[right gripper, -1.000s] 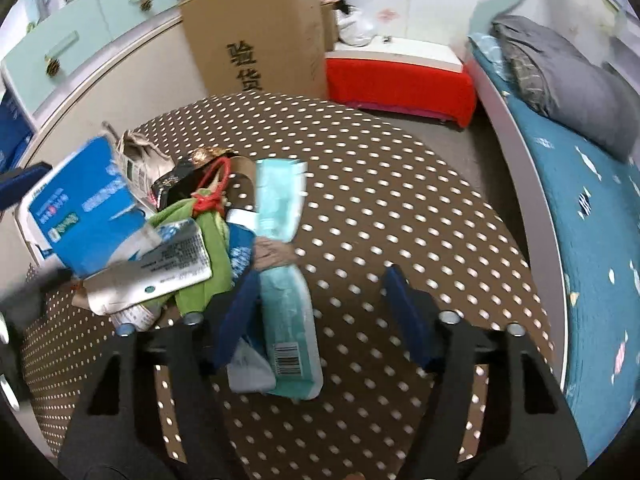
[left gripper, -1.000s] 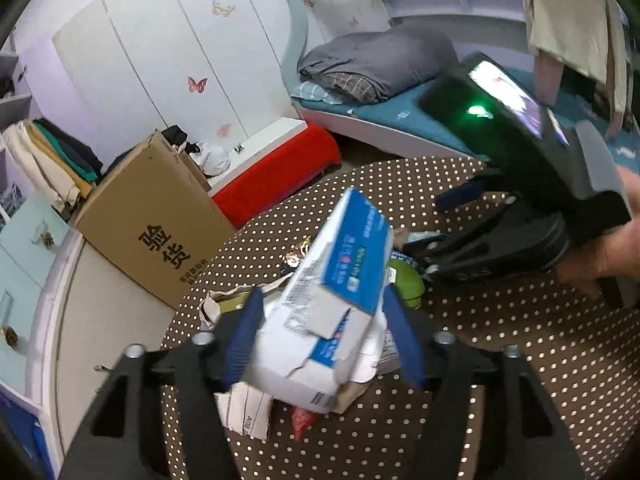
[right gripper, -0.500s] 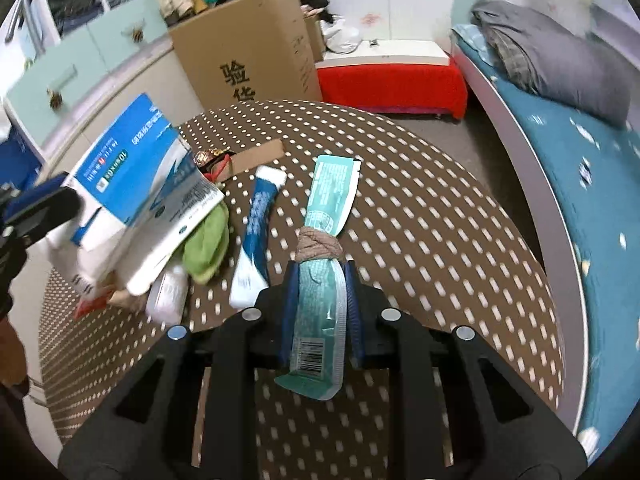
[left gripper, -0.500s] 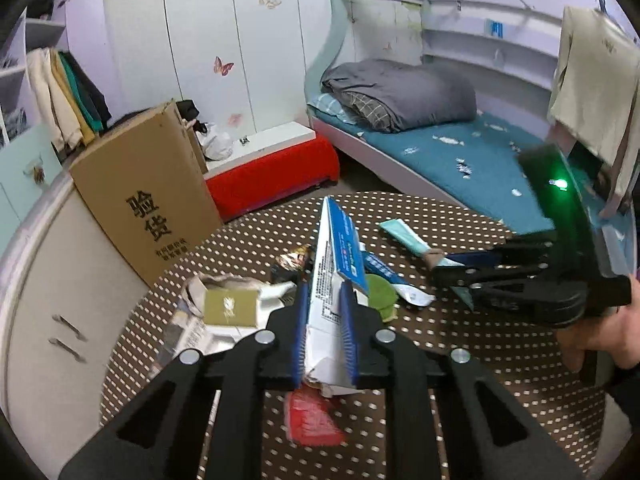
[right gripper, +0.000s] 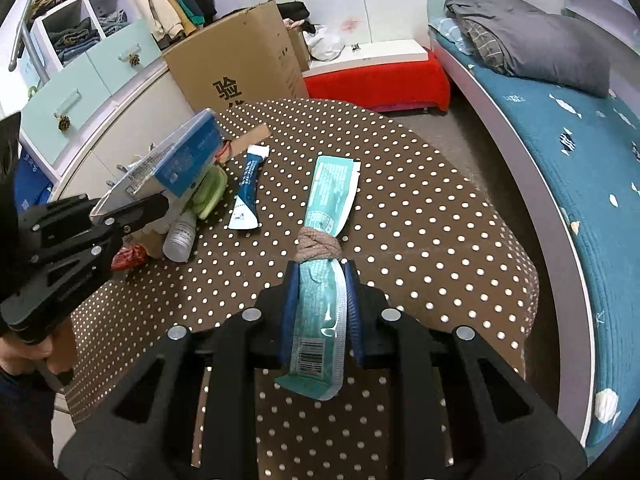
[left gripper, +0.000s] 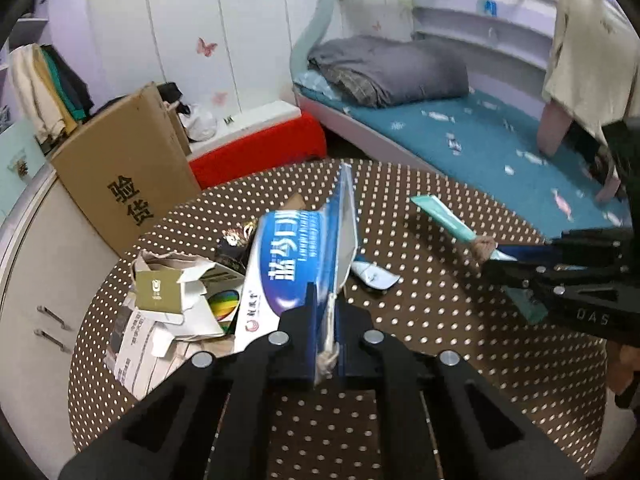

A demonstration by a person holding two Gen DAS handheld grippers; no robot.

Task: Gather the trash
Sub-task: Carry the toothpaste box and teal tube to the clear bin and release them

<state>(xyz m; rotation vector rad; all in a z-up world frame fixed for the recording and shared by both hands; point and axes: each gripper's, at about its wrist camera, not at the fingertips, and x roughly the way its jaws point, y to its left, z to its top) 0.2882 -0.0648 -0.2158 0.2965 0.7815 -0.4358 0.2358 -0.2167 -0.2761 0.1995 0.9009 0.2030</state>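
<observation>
My left gripper [left gripper: 326, 312] is shut on a flattened blue and white carton [left gripper: 296, 264] and holds it above the round dotted table [left gripper: 420, 320]; the carton also shows in the right wrist view [right gripper: 180, 160]. My right gripper [right gripper: 320, 276] is shut on a teal wrapper [right gripper: 322, 280] tied with a brown band, lifted off the table; it also shows in the left wrist view [left gripper: 444, 220]. Loose trash lies on the table: torn cardboard and paper [left gripper: 168, 312], a blue tube [right gripper: 246, 192], a small white bottle [right gripper: 180, 236], a green piece [right gripper: 208, 194].
A big cardboard box [left gripper: 120, 176] stands on the floor beyond the table. A red bench [left gripper: 260, 152] and a bed with a teal sheet [right gripper: 560, 152] lie behind and to the right. White cabinets [left gripper: 28, 264] line the left.
Both grippers closed on their items and lifted them: the left on the carton, the right on the teal wrapper. The two grippers have drawn apart.
</observation>
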